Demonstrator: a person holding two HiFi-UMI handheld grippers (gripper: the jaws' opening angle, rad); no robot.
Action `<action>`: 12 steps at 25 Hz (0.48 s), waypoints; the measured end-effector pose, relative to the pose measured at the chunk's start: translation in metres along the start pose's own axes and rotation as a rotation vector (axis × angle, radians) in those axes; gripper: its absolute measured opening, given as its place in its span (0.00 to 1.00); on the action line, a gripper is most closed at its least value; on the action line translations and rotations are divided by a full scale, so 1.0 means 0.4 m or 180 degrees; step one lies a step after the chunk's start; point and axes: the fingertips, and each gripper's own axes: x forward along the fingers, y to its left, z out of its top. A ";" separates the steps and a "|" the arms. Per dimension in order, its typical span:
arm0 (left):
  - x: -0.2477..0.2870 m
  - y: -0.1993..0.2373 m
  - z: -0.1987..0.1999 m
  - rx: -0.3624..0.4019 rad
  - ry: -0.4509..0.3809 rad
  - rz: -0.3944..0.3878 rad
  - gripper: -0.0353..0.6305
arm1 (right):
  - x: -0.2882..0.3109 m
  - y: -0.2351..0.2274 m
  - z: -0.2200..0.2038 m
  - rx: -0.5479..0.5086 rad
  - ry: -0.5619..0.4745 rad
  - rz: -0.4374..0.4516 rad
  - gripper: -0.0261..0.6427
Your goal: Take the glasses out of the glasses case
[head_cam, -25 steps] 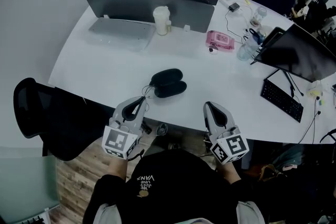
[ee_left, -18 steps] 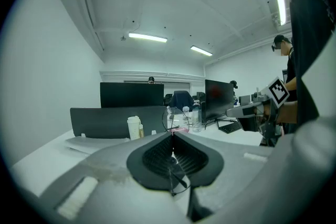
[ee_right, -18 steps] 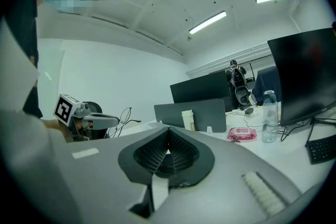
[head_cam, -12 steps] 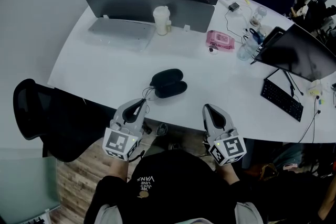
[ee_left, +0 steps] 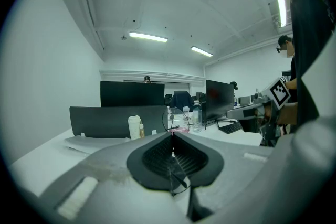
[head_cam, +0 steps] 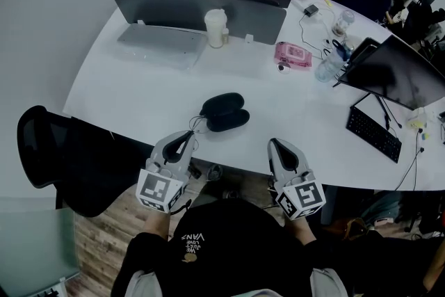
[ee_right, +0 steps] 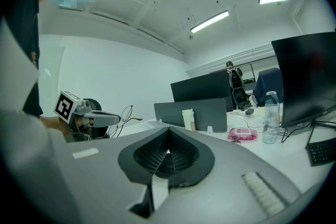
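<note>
White office desk [head_cam: 125, 94], person [head_cam: 229, 240] at its near edge.
Grey left gripper [head_cam: 189, 135] clamps thin wire-rimmed glasses [head_cam: 197, 123], seemingly holding them clear of the open black soft case [head_cam: 224, 111] just beyond; right gripper [head_cam: 272, 142], closed and empty, idles aside.

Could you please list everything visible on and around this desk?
glasses case: one, black, open, mid-table
glasses: one pair, thin-framed, outside the case, in the left gripper
cup: one, white, by the divider
divider: one, dark grey, table's far side
pack: one, pink, right of the cup
bottle: at least one, clear, beside the right monitor
right monitor: one, black
keyboard: one, black, below that monitor
chair: one, black, left of table
table: one, white
left gripper: grey, jaws shut on the glasses
right gripper: grey, jaws shut, empty, near table edge
</note>
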 end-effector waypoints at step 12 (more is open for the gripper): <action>0.009 0.011 0.002 0.0010 0.0008 -0.0026 0.06 | 0.021 0.003 -0.001 0.0010 0.0022 0.0023 0.04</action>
